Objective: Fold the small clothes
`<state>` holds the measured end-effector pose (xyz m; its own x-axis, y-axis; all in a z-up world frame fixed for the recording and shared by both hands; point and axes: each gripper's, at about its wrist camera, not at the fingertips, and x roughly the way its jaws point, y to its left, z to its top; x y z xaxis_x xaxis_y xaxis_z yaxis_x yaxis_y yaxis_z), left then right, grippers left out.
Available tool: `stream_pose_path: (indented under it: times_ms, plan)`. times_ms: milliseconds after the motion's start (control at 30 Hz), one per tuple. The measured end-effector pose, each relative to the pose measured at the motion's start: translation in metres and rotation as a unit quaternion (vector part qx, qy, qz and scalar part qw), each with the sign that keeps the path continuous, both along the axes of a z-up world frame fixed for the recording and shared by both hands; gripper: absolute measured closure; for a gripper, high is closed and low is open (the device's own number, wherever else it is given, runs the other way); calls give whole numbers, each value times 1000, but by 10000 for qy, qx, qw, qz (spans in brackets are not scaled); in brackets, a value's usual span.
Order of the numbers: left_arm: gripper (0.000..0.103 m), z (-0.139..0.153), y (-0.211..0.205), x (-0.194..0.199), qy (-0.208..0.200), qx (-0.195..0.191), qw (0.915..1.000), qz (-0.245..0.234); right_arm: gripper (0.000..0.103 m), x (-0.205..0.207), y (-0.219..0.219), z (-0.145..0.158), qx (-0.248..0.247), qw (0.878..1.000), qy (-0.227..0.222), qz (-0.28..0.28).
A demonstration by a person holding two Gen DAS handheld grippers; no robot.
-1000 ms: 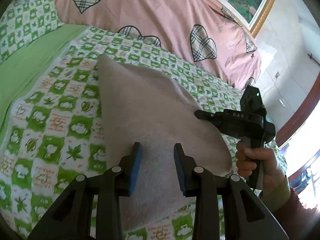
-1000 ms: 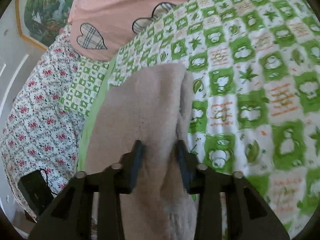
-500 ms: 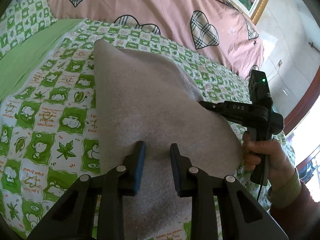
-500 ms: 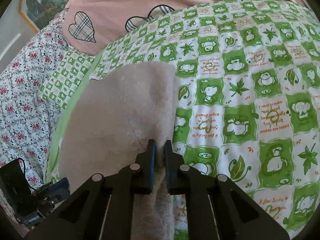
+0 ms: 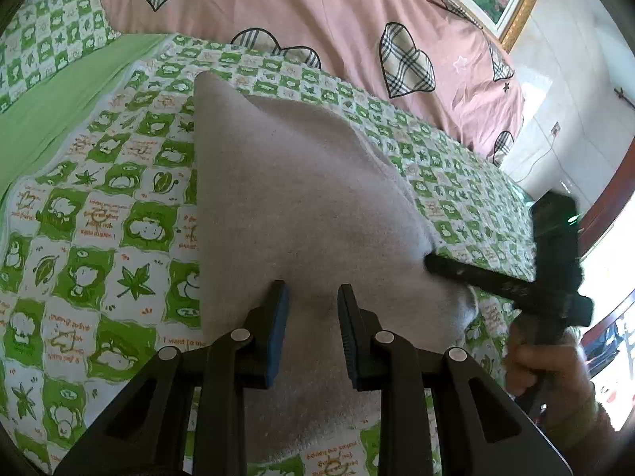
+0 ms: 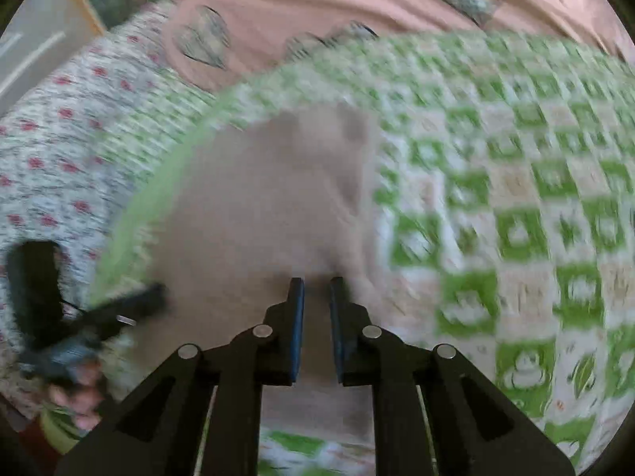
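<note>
Green checked bedspread under beige garment, both hand-held grippers, left and right, parted above it.

Readable text sits only on the green-and-white checked cotton bedsheet, seen from the left wrist camera. Orange lettering fills the pale squares left of the beige fleece garment. One square beside the garment's near left edge reads "I want to m…", the rest hidden. Other squares carry upside-down orange print, too small to make out. Right wrist view is blurred: nothing legible.
</note>
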<state>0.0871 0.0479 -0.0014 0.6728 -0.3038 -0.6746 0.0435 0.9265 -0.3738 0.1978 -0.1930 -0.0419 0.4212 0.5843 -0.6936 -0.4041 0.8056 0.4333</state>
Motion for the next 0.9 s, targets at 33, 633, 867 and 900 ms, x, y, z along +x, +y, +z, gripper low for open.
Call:
stream_pose_path:
  times_ms: [33,633,867,900]
  plan:
    - [78,0,-2,-2,12,50,10000,15,93,2,-6,-5,133,9999,55,-56]
    - [73,-17,-9,-57,302,151,9991,248,89,-44,-23,1,41,9999,7,-149]
    - [70,-10,-10,-63,275,219,9989,308,89,-53,-27,13,78,9997,-142,-205]
    - [68,-9,-9,-64,284,203,9989,320,89,-55,-28,16,84,9996,-173,-208]
